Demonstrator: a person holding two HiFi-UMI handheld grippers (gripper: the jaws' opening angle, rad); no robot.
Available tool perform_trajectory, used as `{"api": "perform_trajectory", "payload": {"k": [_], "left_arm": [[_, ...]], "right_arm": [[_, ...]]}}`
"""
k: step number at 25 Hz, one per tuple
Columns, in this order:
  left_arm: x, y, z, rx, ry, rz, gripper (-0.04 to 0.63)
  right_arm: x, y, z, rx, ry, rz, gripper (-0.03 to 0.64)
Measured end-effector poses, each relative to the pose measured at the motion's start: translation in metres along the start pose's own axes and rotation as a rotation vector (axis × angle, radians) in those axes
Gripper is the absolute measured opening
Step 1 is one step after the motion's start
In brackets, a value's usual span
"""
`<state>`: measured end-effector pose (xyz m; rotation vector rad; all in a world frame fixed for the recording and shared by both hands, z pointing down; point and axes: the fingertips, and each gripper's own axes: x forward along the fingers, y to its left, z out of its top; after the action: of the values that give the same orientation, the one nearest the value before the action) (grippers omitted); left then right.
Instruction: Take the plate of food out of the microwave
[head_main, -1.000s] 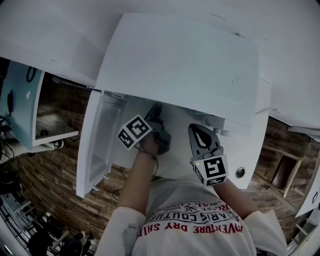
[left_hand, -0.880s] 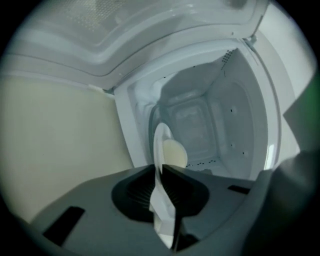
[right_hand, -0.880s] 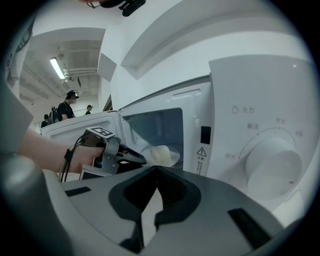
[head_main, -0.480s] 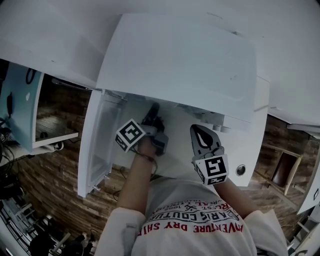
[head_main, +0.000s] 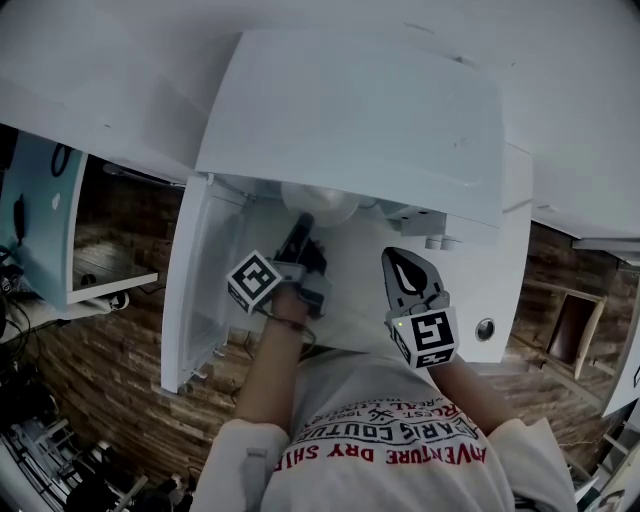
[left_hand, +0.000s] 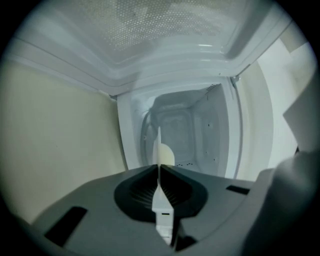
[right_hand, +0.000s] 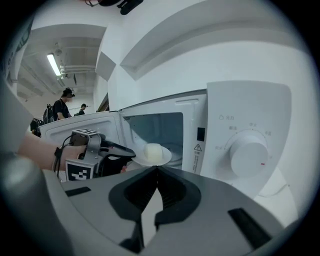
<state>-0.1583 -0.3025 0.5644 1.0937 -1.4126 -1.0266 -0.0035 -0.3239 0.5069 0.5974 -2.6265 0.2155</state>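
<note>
A: Progress?
B: The left gripper (head_main: 299, 228), jaws just having been closing, is pinching the plate (right_hand: 166, 159) by its rim; the plate, carrying a bun (right_hand: 152, 151), is seemingly emerging at the microwave (right_hand: 240, 120) mouth; the right gripper (right_hand: 157, 169) is hovering, jaws pressed together, empty.
A: Remaining?
B: Clearing the doorway; setting it down.
</note>
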Motion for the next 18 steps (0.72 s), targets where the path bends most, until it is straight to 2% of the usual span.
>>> {"api": "perform_trajectory", "payload": {"k": [4,12,18], "left_arm": [[-0.012,-0.014,-0.003,-0.015,0.025,-0.050,0.018],[-0.049,-0.055,-0.014,0.046,0.096,-0.140,0.018],[-0.078,-0.070,-0.026,0.040,0.153,-0.176,0.018]], "right_arm": [[-0.006,0.003,0.001,0.004,-0.009,-0.025,0.011],[-0.018,0.009,0.011,0.009,-0.053,-0.091,0.011],[-0.028,0.012,0.020,0.036,-0.097,-0.159,0.011]]}}
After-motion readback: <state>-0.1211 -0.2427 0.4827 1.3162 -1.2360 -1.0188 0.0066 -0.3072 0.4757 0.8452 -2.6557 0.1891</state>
